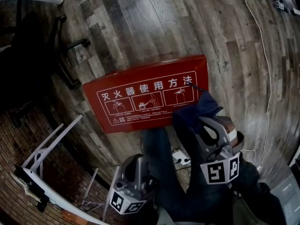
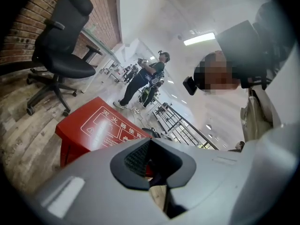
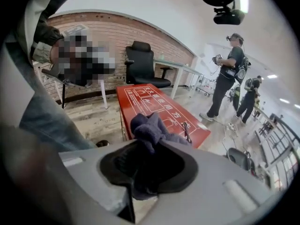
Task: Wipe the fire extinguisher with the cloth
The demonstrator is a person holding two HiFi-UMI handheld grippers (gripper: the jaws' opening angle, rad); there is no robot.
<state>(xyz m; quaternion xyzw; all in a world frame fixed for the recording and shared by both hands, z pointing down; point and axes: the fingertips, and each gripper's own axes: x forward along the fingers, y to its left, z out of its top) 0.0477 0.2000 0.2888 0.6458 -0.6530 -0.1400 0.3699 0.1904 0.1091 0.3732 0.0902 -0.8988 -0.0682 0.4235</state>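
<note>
A red fire extinguisher box (image 1: 145,97) with white printed instructions on its lid lies flat on the wooden floor; it also shows as the red box (image 2: 101,125) and the red box (image 3: 150,100). No extinguisher itself is visible. My right gripper (image 1: 206,121) hovers at the box's near right corner, shut on a dark blue cloth (image 1: 202,108). The bunched cloth (image 3: 150,125) sticks out of the right gripper (image 3: 150,168) over the lid. My left gripper (image 1: 136,165) hangs low, nearer to me than the box. The left gripper (image 2: 152,163) has its jaws slightly apart with nothing between them.
A black office chair (image 1: 42,46) and a white table frame (image 1: 47,149) stand left of the box. A white power strip (image 1: 182,159) lies by the person's legs (image 1: 159,172). A thin cable (image 1: 267,55) runs along the right. Other people (image 3: 227,74) stand beyond the box.
</note>
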